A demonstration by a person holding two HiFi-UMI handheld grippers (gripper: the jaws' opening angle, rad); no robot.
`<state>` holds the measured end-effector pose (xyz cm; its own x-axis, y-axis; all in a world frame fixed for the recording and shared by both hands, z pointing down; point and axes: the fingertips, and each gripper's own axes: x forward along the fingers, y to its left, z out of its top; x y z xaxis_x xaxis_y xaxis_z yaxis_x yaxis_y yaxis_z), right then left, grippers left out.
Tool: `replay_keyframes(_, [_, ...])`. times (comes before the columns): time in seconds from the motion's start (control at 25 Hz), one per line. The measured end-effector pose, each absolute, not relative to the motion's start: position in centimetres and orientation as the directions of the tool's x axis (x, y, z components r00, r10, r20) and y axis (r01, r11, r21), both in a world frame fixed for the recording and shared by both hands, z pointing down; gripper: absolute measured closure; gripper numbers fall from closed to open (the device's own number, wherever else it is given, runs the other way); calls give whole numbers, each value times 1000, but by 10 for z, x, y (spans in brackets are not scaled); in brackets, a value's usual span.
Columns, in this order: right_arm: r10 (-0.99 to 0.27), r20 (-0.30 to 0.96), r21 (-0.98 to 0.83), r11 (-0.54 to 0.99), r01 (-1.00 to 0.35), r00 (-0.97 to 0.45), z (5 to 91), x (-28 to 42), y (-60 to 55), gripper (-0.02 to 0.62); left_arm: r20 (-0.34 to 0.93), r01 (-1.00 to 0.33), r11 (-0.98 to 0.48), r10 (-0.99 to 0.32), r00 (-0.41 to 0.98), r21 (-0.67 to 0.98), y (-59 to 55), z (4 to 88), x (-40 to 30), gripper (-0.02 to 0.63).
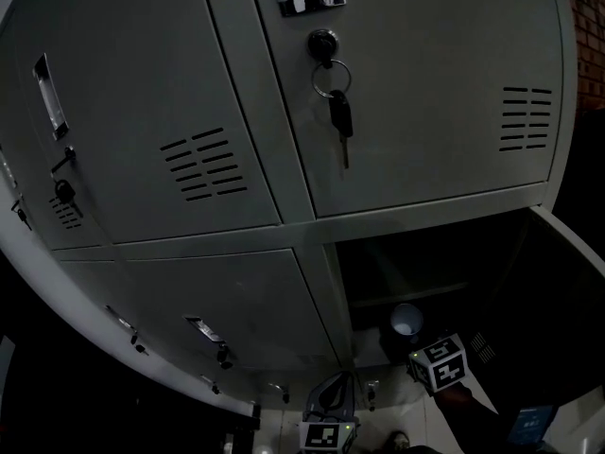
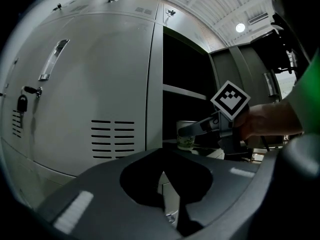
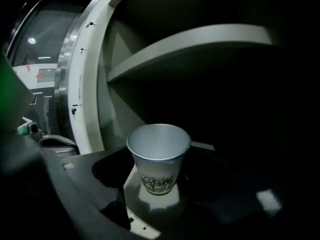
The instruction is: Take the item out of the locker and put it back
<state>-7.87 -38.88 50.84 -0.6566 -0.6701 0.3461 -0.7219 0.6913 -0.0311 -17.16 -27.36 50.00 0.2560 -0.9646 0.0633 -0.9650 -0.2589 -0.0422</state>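
A white paper cup (image 1: pixel 406 320) (image 2: pixel 186 135) (image 3: pixel 158 156) with a dark tree print stands upright on the floor of the open lower locker compartment (image 1: pixel 444 263). My right gripper (image 1: pixel 408 340) (image 2: pixel 192 129) (image 3: pixel 160 184) reaches into that compartment and stands open. The cup sits between its jaws, with dark gaps on both sides. My left gripper (image 1: pixel 331 391) (image 2: pixel 164 184) hangs outside, in front of the closed lower door (image 2: pixel 100 109), its jaws together on nothing.
A shelf (image 3: pixel 200 39) crosses the compartment above the cup. The compartment's door (image 1: pixel 567 282) stands swung open at the right. A key (image 1: pixel 340 116) hangs from the lock of the closed upper door. Handles and vents mark the other closed doors (image 1: pixel 123 140).
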Motion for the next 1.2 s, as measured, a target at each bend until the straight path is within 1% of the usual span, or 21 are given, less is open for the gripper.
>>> replay_keyframes(0.36, [-693,369,-42,654,-755,-620,520,-81,-430,293,78,-974,-221,-973,217,-47,-276,502,-186,609])
replay_keyframes(0.88, [-672,372,-59,671,-739,-640,531,-88,-436,282,74,-976,-214,-975,210,-50,-277,502,-183,609])
replay_keyframes(1.04, [-668,365,-56,679,-732,-648,530,-85,-433,250,75,-975,-215,-975,211,-52,-277,500,-180,609])
replay_keyframes(1.2, [-672,357,-65,675,-735,-649,526,-78,-429,245,69,-975,-219,-974,216,-47,-277,500,-177,609])
